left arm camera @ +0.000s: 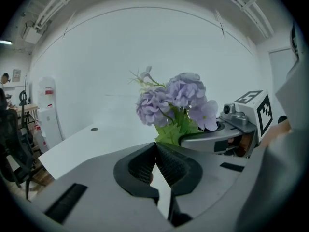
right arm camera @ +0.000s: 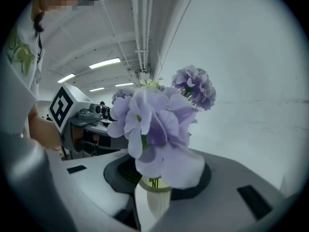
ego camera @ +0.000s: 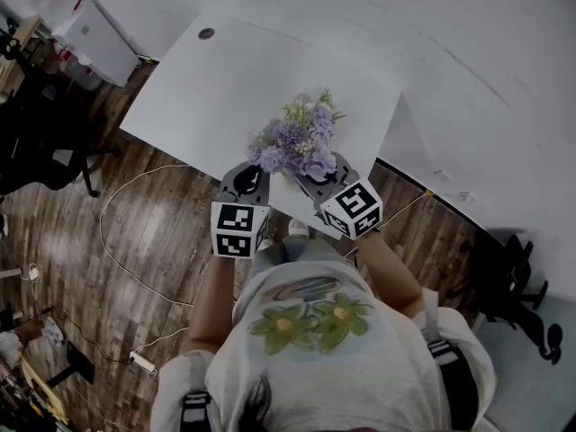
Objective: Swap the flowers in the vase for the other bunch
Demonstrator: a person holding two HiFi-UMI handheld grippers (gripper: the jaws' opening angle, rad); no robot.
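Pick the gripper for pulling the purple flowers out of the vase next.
Left, probably. The left gripper is empty, jaws together, close beside the flowers. The right gripper has the white vase between its jaws, so it suits steadying that instead.

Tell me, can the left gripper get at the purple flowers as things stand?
Probably yes: the purple flowers stand close ahead of the left gripper, nothing between, though its jaws are shut.
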